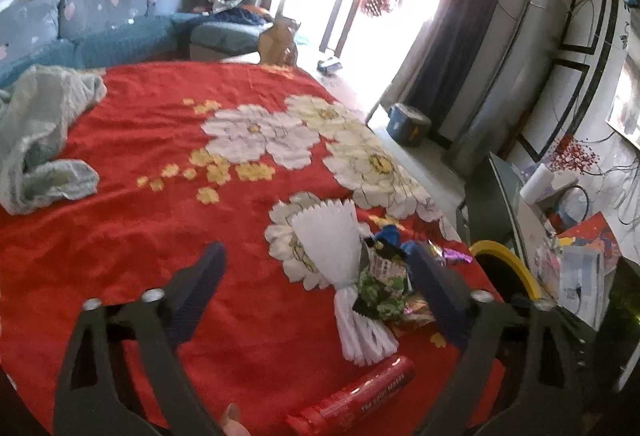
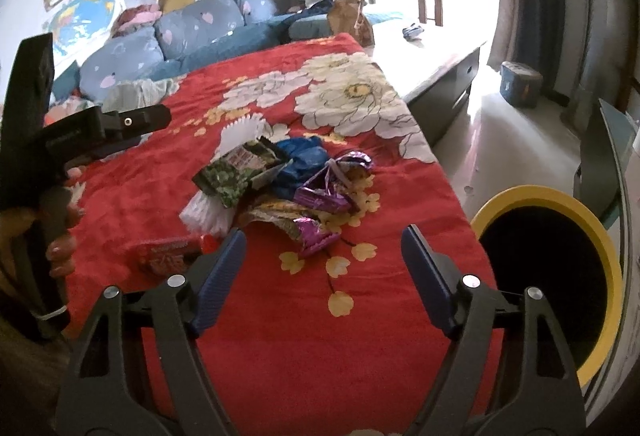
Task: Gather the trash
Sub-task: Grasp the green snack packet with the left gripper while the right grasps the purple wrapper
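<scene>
A red cloth printed with large white and small yellow flowers (image 1: 160,139) is spread over the whole working surface. Near its right edge a small heap of trash is gathered: a white pleated paper fan-shaped piece (image 1: 332,244), a green-patterned snack wrapper (image 2: 236,171), a crumpled blue bag (image 2: 300,155) and shiny purple foil wrappers (image 2: 328,191). A red cylindrical tube with white lettering (image 1: 360,396) lies just in front of the heap, and a pale green crumpled cloth (image 1: 40,139) is left at the far left. Beside the surface's right edge a round black bin with a yellow rim (image 2: 560,276) is seen. Behind, a blue sofa with pink-patterned cushions (image 2: 180,31), wall maps (image 2: 84,11) and a bright window framed by dark curtains (image 1: 472,15) are visible. The left gripper (image 1: 316,276) is held wide apart, with the fan and the green wrapper seen between its jaws but not gripped. The right gripper (image 2: 324,248) is likewise spread wide over bare cloth, just short of the purple wrappers, with nothing held.
</scene>
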`<action>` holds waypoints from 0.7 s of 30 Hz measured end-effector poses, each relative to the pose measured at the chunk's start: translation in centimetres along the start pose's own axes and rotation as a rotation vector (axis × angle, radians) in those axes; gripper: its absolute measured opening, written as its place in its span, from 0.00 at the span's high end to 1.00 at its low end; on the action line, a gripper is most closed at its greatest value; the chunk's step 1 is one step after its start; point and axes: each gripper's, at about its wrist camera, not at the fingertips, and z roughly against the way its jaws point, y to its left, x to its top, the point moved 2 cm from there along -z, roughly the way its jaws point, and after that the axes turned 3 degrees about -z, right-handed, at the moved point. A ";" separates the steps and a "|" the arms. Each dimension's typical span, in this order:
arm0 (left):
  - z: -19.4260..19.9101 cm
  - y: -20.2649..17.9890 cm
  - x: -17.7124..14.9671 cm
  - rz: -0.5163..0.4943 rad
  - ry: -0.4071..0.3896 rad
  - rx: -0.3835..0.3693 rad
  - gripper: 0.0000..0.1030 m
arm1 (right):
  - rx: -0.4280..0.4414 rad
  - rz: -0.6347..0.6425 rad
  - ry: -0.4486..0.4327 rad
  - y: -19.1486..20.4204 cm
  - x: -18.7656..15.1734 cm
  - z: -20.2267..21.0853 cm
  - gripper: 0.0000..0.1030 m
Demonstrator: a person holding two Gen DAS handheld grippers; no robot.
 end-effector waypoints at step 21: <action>-4.0 -1.8 -2.8 -0.009 0.156 -0.121 0.61 | 0.032 0.030 0.104 0.4 -0.7 -4.8 0.54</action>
